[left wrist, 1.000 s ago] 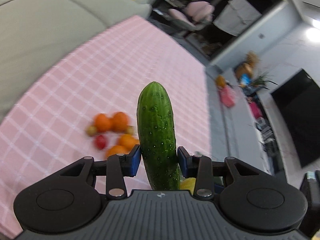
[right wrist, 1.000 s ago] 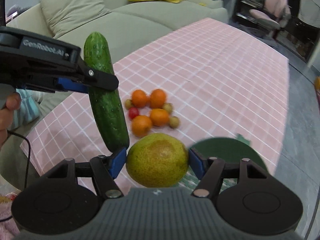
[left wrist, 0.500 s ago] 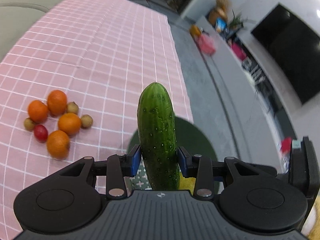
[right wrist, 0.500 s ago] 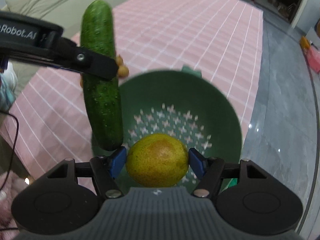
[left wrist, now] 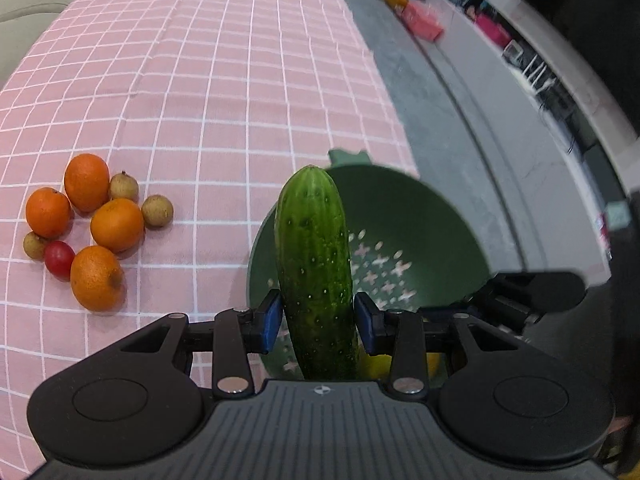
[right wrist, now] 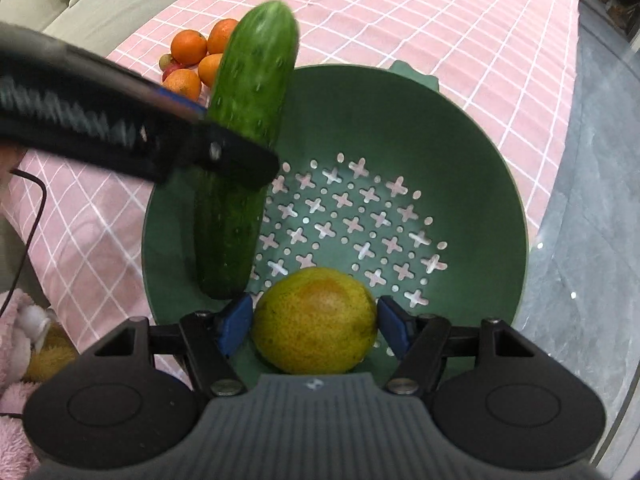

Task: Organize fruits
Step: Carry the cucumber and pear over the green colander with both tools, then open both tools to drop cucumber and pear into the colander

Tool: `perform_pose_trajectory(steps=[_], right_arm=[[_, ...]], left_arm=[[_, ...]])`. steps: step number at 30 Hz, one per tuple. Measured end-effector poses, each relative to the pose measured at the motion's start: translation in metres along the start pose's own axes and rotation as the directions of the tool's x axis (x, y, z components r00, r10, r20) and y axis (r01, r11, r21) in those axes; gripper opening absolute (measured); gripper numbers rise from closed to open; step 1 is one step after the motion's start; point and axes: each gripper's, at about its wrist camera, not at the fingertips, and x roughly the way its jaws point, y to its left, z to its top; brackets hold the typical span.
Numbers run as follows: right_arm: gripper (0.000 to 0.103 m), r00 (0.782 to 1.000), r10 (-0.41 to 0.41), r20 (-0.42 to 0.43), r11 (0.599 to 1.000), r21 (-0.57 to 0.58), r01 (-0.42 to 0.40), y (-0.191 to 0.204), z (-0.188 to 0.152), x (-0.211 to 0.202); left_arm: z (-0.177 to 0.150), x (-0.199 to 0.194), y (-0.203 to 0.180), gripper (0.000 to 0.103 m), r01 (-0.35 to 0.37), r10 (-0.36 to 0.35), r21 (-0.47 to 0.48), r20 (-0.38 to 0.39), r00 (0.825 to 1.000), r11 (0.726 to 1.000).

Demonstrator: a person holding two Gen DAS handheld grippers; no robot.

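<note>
My left gripper (left wrist: pixel 316 322) is shut on a green cucumber (left wrist: pixel 314 264), which stands up between its blue pads over the left rim of a green colander (left wrist: pixel 420 224). In the right wrist view the same cucumber (right wrist: pixel 244 152) hangs slanted above the colander's (right wrist: pixel 460 140) left side, with the left gripper's black finger across it. My right gripper (right wrist: pixel 314 330) is shut on a yellow-green round fruit (right wrist: pixel 314 338), held low over the near part of the perforated bowl.
A cluster of oranges (left wrist: pixel 116 224), small brown fruits and one red one (left wrist: pixel 59 259) lies on the pink checked tablecloth (left wrist: pixel 224 80) left of the colander. The table edge and grey floor (left wrist: pixel 460 128) run along the right. A sofa (right wrist: pixel 80 4) lies beyond the table.
Both grippers have come down and across from the fruit cluster to above the green colander, each keeping its load. The cucumber now tilts over the bowl's left rim.
</note>
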Motion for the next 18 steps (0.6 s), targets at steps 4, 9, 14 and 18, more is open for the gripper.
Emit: perform_pose_trajectory(steps=[4, 9, 14, 18], right_arm=[[0.066, 1.000, 0.017, -0.012, 1.000, 0.012, -0.017, -0.005, 0.002, 0.001], [0.066, 1.000, 0.022, -0.016, 0.999, 0.031, -0.022, -0.010, 0.001, 0.006], [0.066, 1.000, 0.011, -0.023, 0.999, 0.033, -0.010, -0.010, 0.002, 0.001], [0.073, 1.000, -0.003, -0.016, 0.999, 0.034, 0.004, -0.007, 0.003, -0.005]], left_arm=[[0.002, 0.003, -0.004, 0.044, -0.011, 0.011, 0.023, -0.003, 1.000, 1.000], [0.002, 0.012, -0.004, 0.046, -0.034, 0.035, 0.022, -0.034, 0.999, 0.999], [0.000, 0.011, -0.005, 0.047, -0.040, 0.040, 0.044, -0.002, 0.999, 0.998], [0.000, 0.005, -0.002, 0.055, -0.021, 0.020, 0.034, 0.011, 1.000, 0.999]])
